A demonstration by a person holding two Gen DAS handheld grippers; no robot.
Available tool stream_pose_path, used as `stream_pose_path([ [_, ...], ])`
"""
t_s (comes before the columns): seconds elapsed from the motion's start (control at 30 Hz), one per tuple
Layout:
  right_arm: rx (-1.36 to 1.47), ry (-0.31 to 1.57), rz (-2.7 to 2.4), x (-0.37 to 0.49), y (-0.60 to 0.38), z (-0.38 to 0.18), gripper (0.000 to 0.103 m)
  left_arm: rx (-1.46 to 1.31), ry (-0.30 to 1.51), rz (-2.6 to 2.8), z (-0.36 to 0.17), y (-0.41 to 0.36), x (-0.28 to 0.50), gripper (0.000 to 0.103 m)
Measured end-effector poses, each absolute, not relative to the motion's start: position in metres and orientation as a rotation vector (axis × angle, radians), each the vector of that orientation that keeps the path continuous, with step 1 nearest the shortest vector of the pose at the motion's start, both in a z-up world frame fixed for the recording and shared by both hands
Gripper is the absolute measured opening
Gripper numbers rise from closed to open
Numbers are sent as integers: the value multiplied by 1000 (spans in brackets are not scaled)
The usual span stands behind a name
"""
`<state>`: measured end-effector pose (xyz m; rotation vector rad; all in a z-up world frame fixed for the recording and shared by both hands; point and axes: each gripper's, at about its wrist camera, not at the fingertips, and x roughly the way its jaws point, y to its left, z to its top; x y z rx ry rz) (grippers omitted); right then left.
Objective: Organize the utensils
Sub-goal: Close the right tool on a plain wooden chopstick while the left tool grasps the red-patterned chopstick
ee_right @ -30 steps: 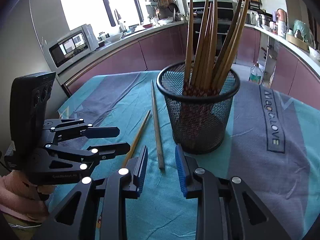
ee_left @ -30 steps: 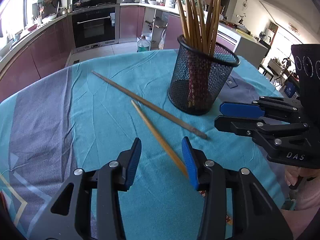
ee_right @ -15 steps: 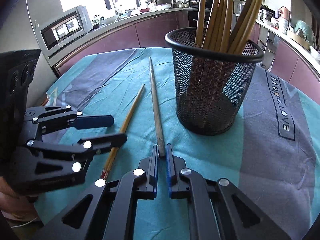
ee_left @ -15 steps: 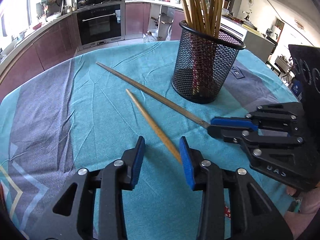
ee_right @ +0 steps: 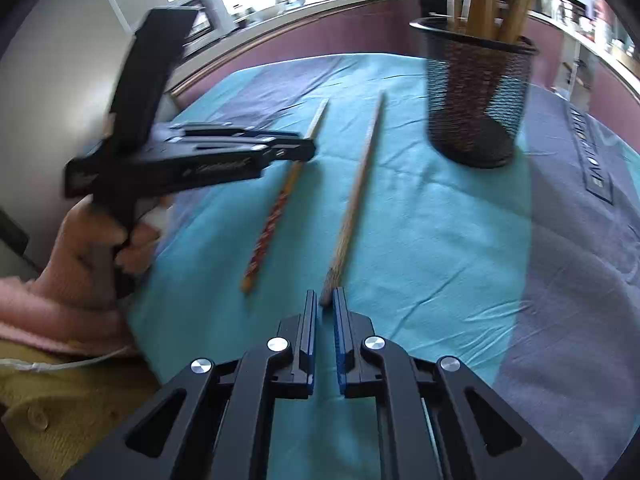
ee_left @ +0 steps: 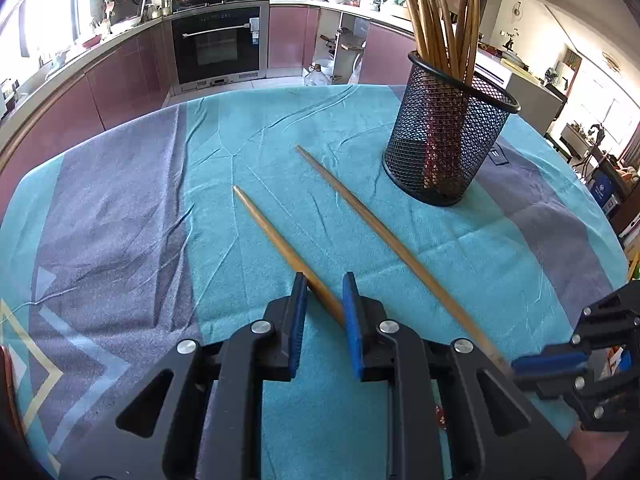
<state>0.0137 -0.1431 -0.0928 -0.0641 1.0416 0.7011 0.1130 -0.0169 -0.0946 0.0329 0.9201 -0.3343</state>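
Two wooden chopsticks lie on the teal tablecloth. The lighter chopstick runs between the fingers of my left gripper, whose jaws stand narrowly apart around it; it also shows in the right wrist view. The darker chopstick has its near end between the fingers of my right gripper, which looks shut on it; the right gripper also shows in the left wrist view. A black mesh holder with several chopsticks stands upright at the far right, also in the right wrist view.
The left gripper and the hand holding it fill the left of the right wrist view. The round table's edge curves close on the right. Kitchen cabinets and an oven lie beyond the table.
Both grippers drew back and swung left, away from the holder. The left jaws narrowed around the lighter chopstick. The right jaws closed on the end of the darker one, which moved with them.
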Motion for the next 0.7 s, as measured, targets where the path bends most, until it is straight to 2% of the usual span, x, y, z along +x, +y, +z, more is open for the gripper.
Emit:
stream_pose_path([
  [0.13, -53, 1017, 702, 20, -141, -88, 21, 16, 922, -355, -94, -10, 113, 18],
  [0.27, 4, 965, 658, 46, -136, -86, 27, -4, 920, -349, -94, -3, 114, 19],
  [0.6, -30, 935, 552, 108, -96, -93, 26, -8, 931, -329, -99, -1, 123, 24],
  [0.67, -51, 926, 533, 113, -98, -90, 21, -6, 930, -327, -100, -3, 125, 24],
  [0.7, -61, 923, 525, 112, -99, -89, 14, -6, 930, -326, -100, -4, 126, 24],
])
